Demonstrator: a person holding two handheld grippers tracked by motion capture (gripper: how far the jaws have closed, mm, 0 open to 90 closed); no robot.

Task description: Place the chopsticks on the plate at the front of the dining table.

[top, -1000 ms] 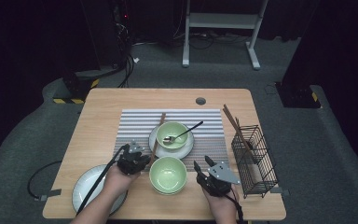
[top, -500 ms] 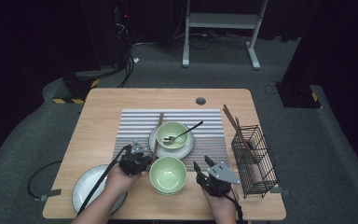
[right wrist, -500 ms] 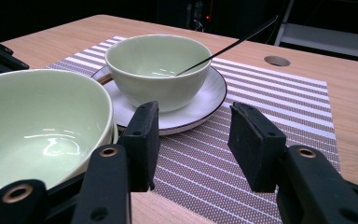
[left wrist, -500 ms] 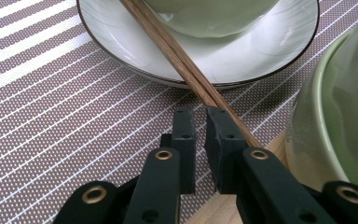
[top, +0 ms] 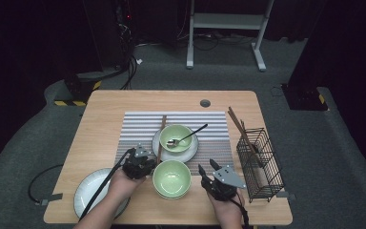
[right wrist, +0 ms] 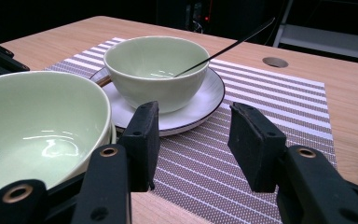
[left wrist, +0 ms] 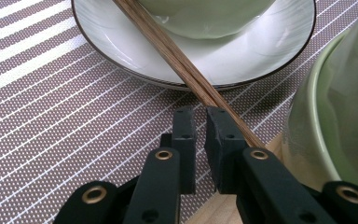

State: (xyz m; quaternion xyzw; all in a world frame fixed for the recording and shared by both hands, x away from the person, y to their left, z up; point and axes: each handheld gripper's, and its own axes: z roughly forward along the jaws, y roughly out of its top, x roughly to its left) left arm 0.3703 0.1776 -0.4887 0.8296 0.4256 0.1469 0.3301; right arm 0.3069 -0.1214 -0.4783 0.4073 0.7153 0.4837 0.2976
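Item 1: left hand-held gripper, at the lower left edge of the striped placemat. Jaws nearly together over the near end of the wooden chopsticks; in the left gripper view the sticks run under the right jaw, and whether they are pinched cannot be told.

Item 2: chopsticks, lying on the placemat, their far part resting across the rim of the white saucer.

Item 3: right hand-held gripper, released, jaws well apart with nothing between them, on the tabletop just right of the near bowl.

Item 4: 2 green bowls. Far bowl stands on the saucer and holds a dark-handled spoon. Near bowl sits between the 2 grippers.

Item 5: grey plate, lower left corner, under the left forearm.

Item 6: black wire basket, right edge of the tabletop, with more chopsticks leaning on it.
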